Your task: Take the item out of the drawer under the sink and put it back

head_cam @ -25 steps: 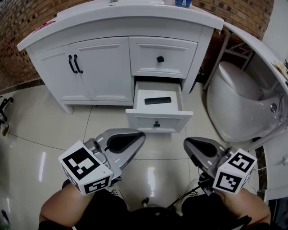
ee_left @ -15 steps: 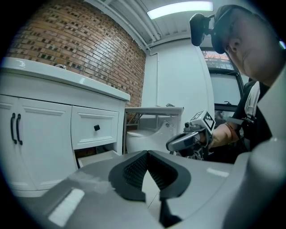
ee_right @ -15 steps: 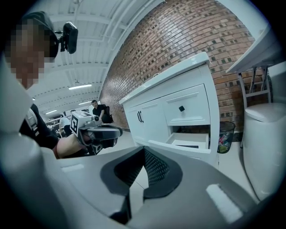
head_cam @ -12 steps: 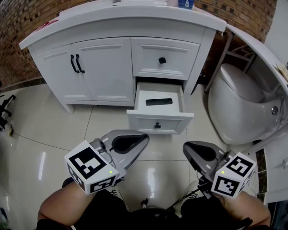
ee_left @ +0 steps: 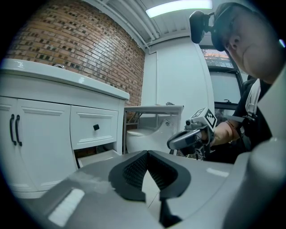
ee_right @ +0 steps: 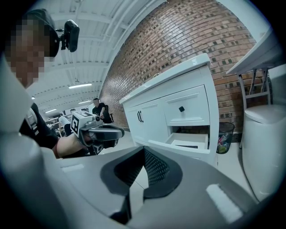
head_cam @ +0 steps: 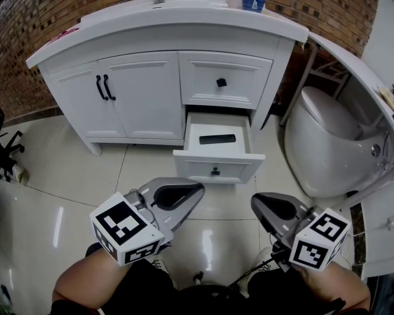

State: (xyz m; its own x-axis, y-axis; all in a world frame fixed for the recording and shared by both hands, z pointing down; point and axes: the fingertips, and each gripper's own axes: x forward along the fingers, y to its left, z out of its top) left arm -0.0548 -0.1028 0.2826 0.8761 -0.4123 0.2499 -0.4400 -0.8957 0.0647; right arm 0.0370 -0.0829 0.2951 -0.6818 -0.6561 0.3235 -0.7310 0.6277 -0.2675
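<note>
Little has moved: L hand-held gripper (head_cam: 200, 187) nudged slightly right, R hand-held gripper (head_cam: 253, 200) same spot. Both clenched, empty, well short of open drawer (head_cam: 218, 167) front edge, bare floor (head_cam: 225, 206) btw. Black item (head_cam: 217, 139) lies flat inside drawer. Toilet (head_cam: 320, 141) crowds drawer's right.

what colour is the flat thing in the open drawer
Black. The flat rectangular item in the open white drawer shows best in the head view.

a red brick wall (head_cam: 18, 49) fills the upper left, glossy pale floor tiles (head_cam: 74, 178) spread below, a white toilet (head_cam: 326, 141) sits at right, a ceiling strip light (ee_left: 178, 6) glows.
</note>
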